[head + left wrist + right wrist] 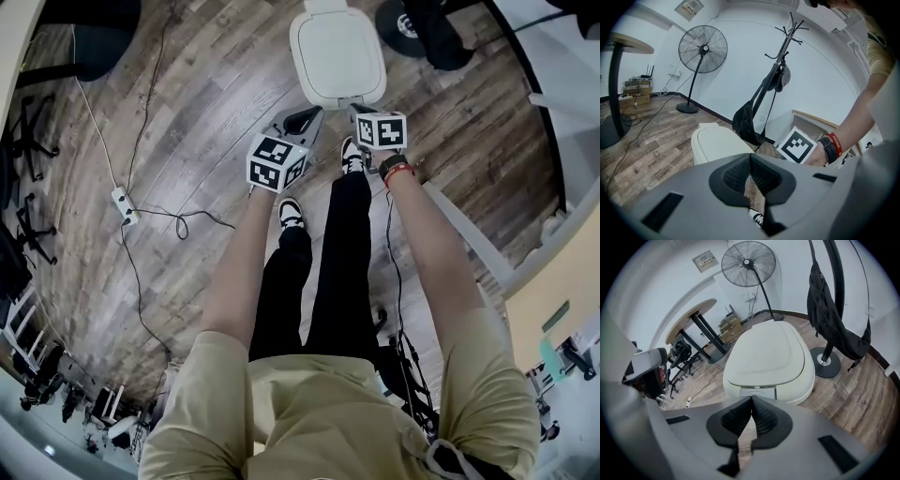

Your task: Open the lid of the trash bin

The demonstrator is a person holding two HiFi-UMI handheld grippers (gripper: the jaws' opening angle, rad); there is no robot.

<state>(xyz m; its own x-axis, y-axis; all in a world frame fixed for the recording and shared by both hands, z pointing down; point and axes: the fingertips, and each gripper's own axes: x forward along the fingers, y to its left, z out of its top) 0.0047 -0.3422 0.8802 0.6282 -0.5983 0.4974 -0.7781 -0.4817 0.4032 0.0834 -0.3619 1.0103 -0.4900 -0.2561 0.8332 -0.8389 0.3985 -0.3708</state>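
Bin: white trash bin (336, 52), top centre of the head view, standing on the wood floor (206, 112); lid (768, 355) lies down flat.
Left tool (302, 120): jaws pressed together, nothing between them; just below the bin's front edge.
Right tool (360, 111): jaws pressed together, empty; tip close to the front panel (758, 392), contact unclear.
Writing: round mark on the front panel and wall sign (705, 259), both illegible.
Room: open floor left of the bin; coat stand base (825, 363) near its right side; power strip (123, 202) well apart, mid left.
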